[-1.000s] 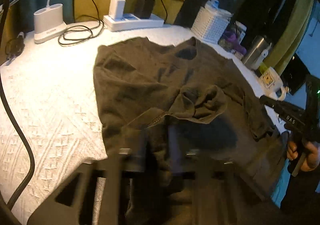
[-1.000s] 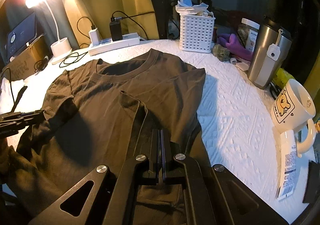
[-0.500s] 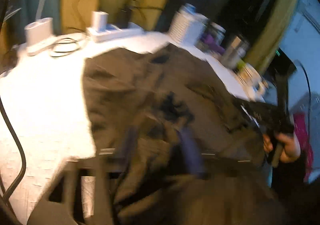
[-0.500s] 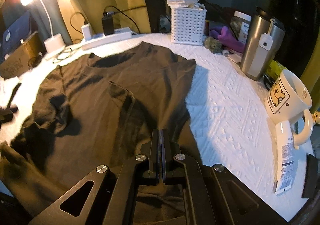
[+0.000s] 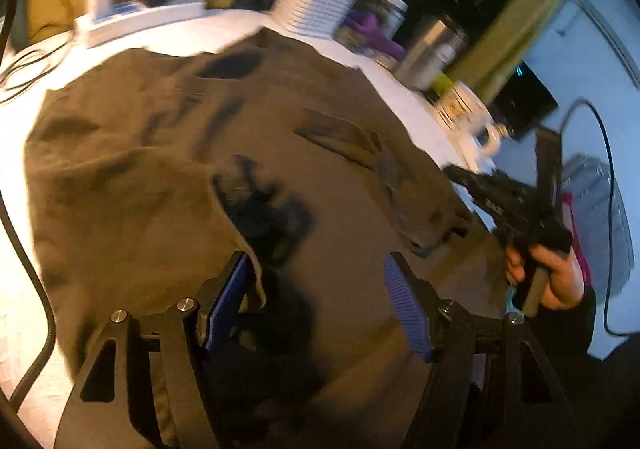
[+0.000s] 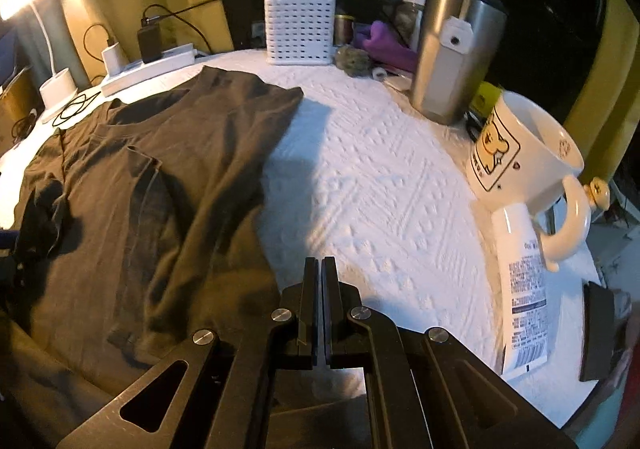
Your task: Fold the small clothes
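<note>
A dark brown t-shirt (image 5: 168, 153) lies spread on the white textured table cover (image 6: 380, 185), neck toward the back; it also shows in the right wrist view (image 6: 172, 177). Its left side is folded over, with a raised fold edge right by my left gripper's left finger. My left gripper (image 5: 320, 297) is open above the shirt's lower part and holds nothing. My right gripper (image 6: 321, 305) is shut with its jaws pressed together, empty, over the cover just right of the shirt's hem. It also shows in the left wrist view (image 5: 476, 185), held in a hand.
A bear mug (image 6: 524, 153), a steel tumbler (image 6: 452, 49) and a white tube (image 6: 520, 289) stand at the right. A white basket (image 6: 300, 29), a power strip (image 6: 148, 69) with chargers and a lamp base (image 6: 58, 89) line the back edge. A black cable (image 5: 36, 289) runs at the left.
My left gripper has opened and let go of the shirt edge it was carrying over. My right gripper has slid right, off the shirt onto the white cover.
</note>
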Motion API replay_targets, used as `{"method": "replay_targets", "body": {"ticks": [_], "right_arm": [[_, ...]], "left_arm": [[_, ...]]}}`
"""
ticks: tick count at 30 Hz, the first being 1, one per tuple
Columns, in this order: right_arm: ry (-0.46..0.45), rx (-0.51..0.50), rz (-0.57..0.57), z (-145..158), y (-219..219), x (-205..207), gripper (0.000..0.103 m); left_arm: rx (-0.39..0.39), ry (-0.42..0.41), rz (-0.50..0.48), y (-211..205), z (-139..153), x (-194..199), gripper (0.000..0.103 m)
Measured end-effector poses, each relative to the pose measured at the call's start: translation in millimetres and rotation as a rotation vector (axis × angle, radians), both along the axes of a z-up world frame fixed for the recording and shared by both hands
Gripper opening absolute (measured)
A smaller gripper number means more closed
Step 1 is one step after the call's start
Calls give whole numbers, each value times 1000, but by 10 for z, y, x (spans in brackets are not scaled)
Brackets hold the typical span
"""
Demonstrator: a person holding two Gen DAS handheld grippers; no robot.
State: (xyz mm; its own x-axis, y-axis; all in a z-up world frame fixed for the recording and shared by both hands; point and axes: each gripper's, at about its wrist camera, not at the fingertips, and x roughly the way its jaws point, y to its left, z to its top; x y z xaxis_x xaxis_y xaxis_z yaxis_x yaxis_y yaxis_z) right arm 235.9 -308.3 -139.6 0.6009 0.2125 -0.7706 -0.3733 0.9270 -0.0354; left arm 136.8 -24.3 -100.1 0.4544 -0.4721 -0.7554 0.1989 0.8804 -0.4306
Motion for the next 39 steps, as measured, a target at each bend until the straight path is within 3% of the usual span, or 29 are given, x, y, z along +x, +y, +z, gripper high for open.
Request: {"method": "replay_targets", "body": {"ticks": [5,8,15,18,19,21,22,24,31,36,39], "right_arm": [[11,26,15,-16,-25,-3,2],[15,32,20,-33,-14,-2,2],[17,52,24,-44,-35,6,2],[14,57,22,-37,-45,8,2],[13,59,23,-37,-50,12,2],[10,65,22,-32,-58,13,2],[10,67,20,-33,-61,11,2],[12,73,16,-36,-78,14,2],[26,92,17,-93,-106,48,2],[29,110,19,-97,-123,63,2],[28,108,18,-97,-118,61,2]], "left_arm": [[-9,35,-42,-195,-29,49,69],[-5,0,-64,-214,70,-24,69],[66,-51,82,140,266,90,69],[106,-49,88,173,201,227,69],[137,-43,93,151,154,298,67],[194,-44,86,91,101,390,37],[229,-36,89,59,73,440,31],[270,-38,82,0,42,500,7],[430,-119,11,-288,82,532,2],[375,-38,-74,-441,-35,543,2],[314,2,-75,-418,-4,445,3]]}}
